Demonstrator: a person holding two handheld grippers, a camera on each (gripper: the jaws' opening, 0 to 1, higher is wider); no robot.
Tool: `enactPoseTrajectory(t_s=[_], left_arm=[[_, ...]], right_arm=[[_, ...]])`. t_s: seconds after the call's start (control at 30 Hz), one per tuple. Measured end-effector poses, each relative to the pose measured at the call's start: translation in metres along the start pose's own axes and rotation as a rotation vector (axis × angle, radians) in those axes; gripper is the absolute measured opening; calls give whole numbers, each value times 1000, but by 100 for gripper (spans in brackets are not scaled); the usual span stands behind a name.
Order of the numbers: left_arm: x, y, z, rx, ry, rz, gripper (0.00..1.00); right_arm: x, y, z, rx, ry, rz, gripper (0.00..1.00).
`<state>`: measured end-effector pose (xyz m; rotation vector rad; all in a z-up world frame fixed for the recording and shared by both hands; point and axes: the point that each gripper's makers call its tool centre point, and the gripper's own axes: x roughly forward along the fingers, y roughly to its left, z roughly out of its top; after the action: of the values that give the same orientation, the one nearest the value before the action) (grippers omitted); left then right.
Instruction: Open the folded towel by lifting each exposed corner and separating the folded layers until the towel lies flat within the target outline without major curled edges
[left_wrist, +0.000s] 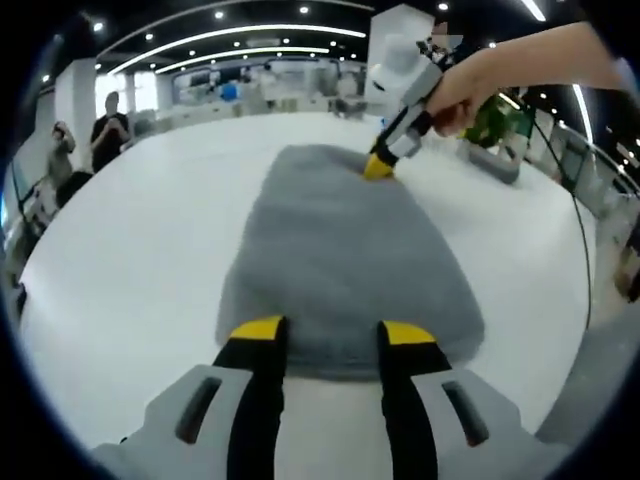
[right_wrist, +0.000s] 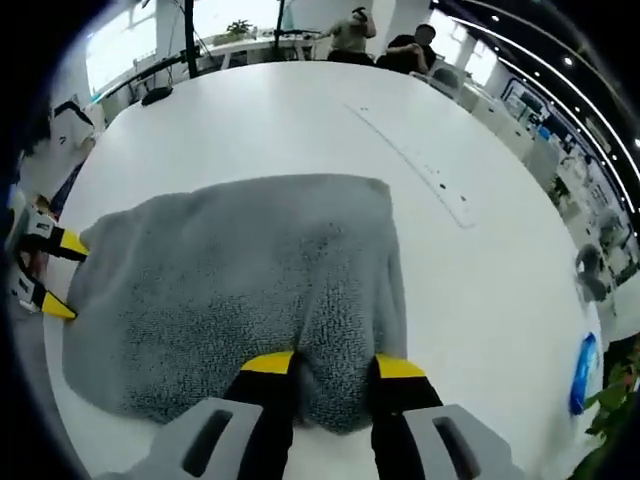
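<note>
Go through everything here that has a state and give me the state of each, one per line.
Grey towel: still folded, lying on the white table, edges rounded.
Left gripper: jaws open at the towel's near edge.
Right gripper: jaws open, straddling a bunched bit of the towel's edge.

1. The towel (left_wrist: 340, 260) lies on the table (left_wrist: 130, 260).
2. The left gripper (left_wrist: 335, 332) sits at its near edge.
3. The right gripper (left_wrist: 379, 168) sits at the opposite edge, apparently touching the towel.
4. People (left_wrist: 108, 130) stand beyond the table.
</note>
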<state>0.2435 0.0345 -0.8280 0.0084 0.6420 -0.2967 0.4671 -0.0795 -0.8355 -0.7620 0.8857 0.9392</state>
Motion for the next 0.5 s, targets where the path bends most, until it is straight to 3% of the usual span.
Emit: enactPoseTrajectory(t_s=[0.3,0.5], left_arm=[[1,-4,0,2,5,-13,36],[2,-7,1,2,-9,-13,37]], right_arm=[[22,-13,34,-68,8,25,26],[28,-16,45,-93,-9,19,26]])
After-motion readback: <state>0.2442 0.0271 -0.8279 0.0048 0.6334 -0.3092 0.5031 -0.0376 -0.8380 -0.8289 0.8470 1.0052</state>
